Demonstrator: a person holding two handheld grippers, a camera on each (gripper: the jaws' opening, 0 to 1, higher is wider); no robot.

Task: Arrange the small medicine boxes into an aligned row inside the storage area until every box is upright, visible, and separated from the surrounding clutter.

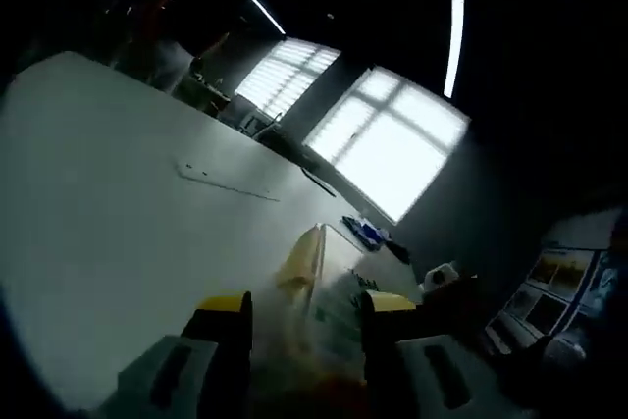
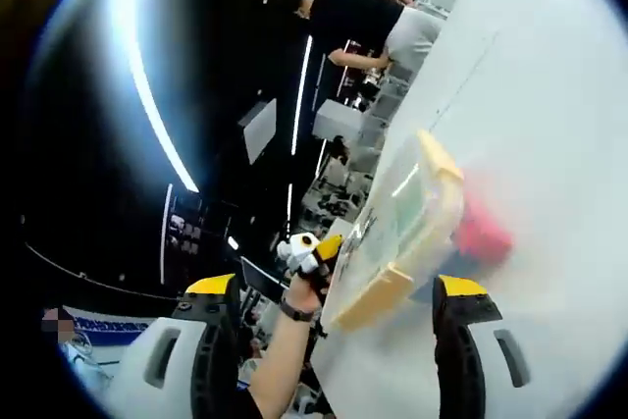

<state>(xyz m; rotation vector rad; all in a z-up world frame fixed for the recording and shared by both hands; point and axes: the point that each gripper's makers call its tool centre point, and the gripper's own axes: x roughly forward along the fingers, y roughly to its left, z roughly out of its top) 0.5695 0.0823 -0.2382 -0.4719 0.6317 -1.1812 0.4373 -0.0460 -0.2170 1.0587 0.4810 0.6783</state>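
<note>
Left gripper (image 1: 304, 326) jaws stand apart astride a clear yellow-trimmed storage box (image 1: 329, 291), right gripper (image 2: 339, 316) likewise spread; recommend levelling both before closing squarely on its walls.

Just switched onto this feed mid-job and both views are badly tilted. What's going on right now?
A person holds both grippers over a white table. The left gripper has its jaws either side of a clear storage bin with yellow latches; whether they are gripping it cannot be told. The right gripper is open, pointed at the same bin, with something red blurred beside it. A hand reaches in from below. No medicine boxes can be made out.
</note>
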